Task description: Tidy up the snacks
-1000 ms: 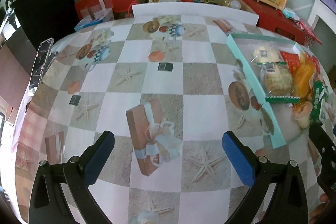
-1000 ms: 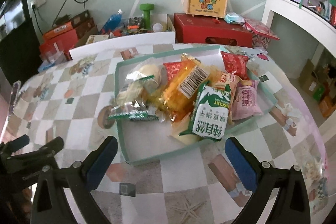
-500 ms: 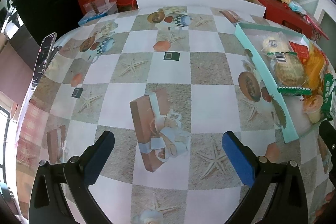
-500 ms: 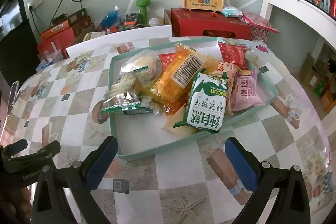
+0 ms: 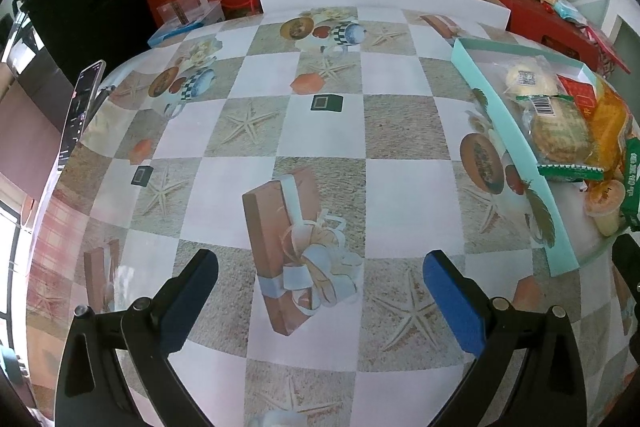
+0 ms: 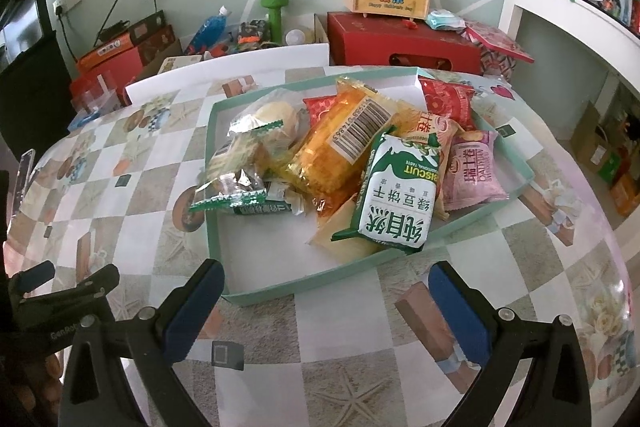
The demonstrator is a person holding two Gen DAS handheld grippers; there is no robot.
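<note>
A shallow teal box [image 6: 256,297] sits on the table and holds several snack packs: a green and white biscuit pack [image 6: 394,195], an orange pack [image 6: 344,143], a pink pack [image 6: 472,171], red packs [image 6: 448,99] and clear-wrapped pastries [image 6: 260,123]. My right gripper [image 6: 326,307] is open and empty, just before the box's near wall. My left gripper [image 5: 320,291] is open and empty over bare tablecloth, left of the box [image 5: 516,143]. The left gripper also shows in the right wrist view [image 6: 64,279].
The table has a checkered cloth with printed pictures [image 5: 288,247]. A phone [image 5: 80,111] lies at its left edge. Behind the table stand red boxes [image 6: 404,43], a green dumbbell [image 6: 274,11], a bottle [image 6: 210,27] and a black cabinet [image 5: 84,15].
Both grippers have drawn back slightly toward the table's near side, so the box and table sit a little farther off. Both stay open and empty.
</note>
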